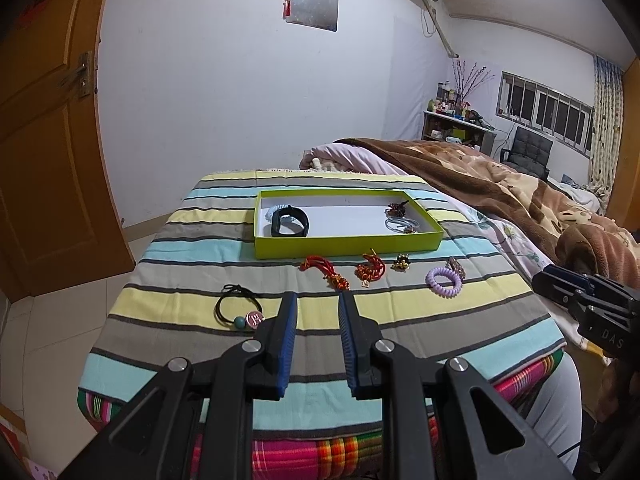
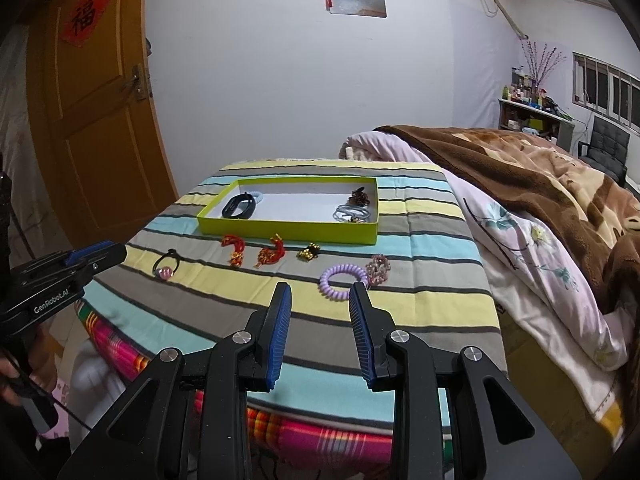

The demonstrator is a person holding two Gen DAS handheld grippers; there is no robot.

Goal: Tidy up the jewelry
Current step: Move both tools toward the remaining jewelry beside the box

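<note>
A green tray (image 1: 348, 246) (image 2: 292, 230) lies on the striped cloth, holding a black band (image 1: 290, 222) at its left end and hair ties (image 1: 402, 222) at its right. In front of it lie a black hair tie with beads (image 1: 240, 312) (image 2: 166, 266), two red knotted charms (image 1: 326, 272) (image 1: 370, 270), a small gold piece (image 1: 401, 262), a purple coil tie (image 1: 442, 280) (image 2: 342, 280) and a beaded clip (image 2: 379, 267). My left gripper (image 1: 318, 300) hovers open and empty near the red charms. My right gripper (image 2: 320, 292) hovers open and empty just short of the purple coil.
The striped cloth (image 1: 200, 368) covers a small table that butts against a bed with a brown blanket (image 2: 540, 168) on the right. A wooden door (image 2: 100, 120) stands at left, floor tiles below it. A person's hand (image 2: 16, 380) holds the left gripper's handle.
</note>
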